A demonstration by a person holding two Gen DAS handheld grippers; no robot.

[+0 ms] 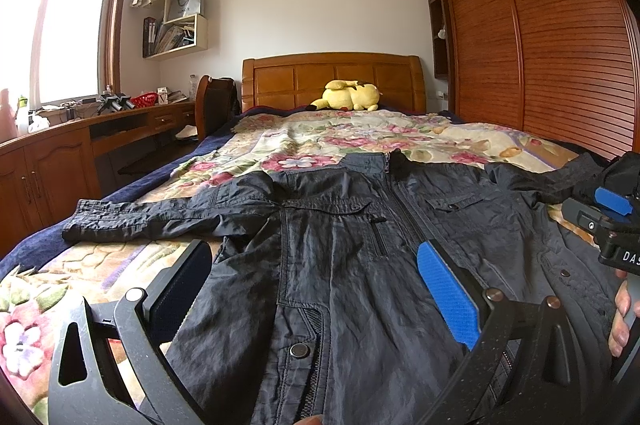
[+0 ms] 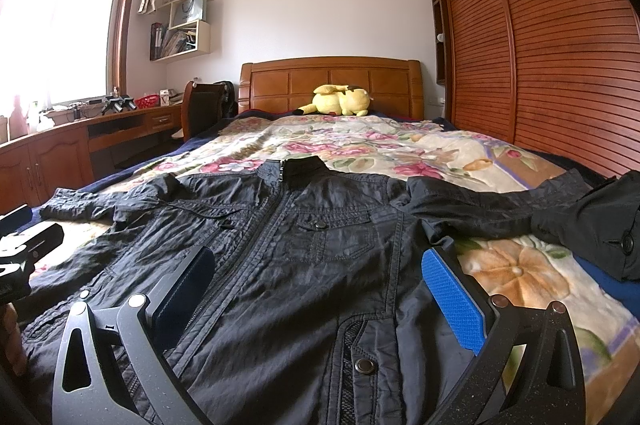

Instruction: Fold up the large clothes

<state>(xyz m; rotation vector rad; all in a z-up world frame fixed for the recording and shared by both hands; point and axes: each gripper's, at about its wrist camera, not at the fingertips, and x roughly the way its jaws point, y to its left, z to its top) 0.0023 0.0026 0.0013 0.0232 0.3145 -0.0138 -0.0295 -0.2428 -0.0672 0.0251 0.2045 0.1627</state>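
A large black jacket [image 1: 340, 249] lies face up and zipped on the bed, collar toward the headboard and both sleeves spread out; it also shows in the right wrist view [image 2: 312, 245]. My left gripper [image 1: 316, 265] is open, its fingers low over the jacket's lower left half and holding nothing. My right gripper [image 2: 320, 273] is open over the lower right half, also empty. The right gripper shows at the right edge of the left wrist view [image 1: 612, 221]. The left sleeve [image 1: 132, 219] points left and the right sleeve [image 2: 520, 205] points right.
The bed carries a floral blanket [image 1: 320, 137] with a yellow plush toy [image 1: 348, 97] at the wooden headboard [image 1: 332, 77]. A wooden desk [image 1: 80, 133] and chair stand to the left, a slatted wardrobe [image 1: 540, 25] to the right.
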